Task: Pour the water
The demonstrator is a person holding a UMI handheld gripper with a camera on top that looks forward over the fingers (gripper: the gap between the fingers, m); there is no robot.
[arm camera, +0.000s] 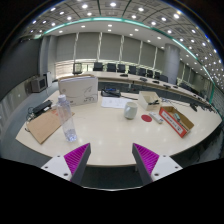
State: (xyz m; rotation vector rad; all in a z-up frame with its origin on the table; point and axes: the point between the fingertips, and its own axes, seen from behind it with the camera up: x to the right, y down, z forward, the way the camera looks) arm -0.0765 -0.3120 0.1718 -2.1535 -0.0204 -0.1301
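A clear plastic water bottle [68, 121] stands upright on the white table [110, 132], ahead of my fingers and to their left. A grey-white cup [131, 110] stands further back, beyond the fingers and slightly right. My gripper [112, 158] is open, its two magenta pads [77, 156] spread wide with nothing between them. It hangs back from the table's near part, well short of both bottle and cup.
A flat cardboard piece [44, 126] lies left of the bottle. A white box [79, 89] sits behind it. A small red disc [146, 118] and a red-and-tan box [176, 121] lie right of the cup. Desks with monitors [120, 69] fill the room behind.
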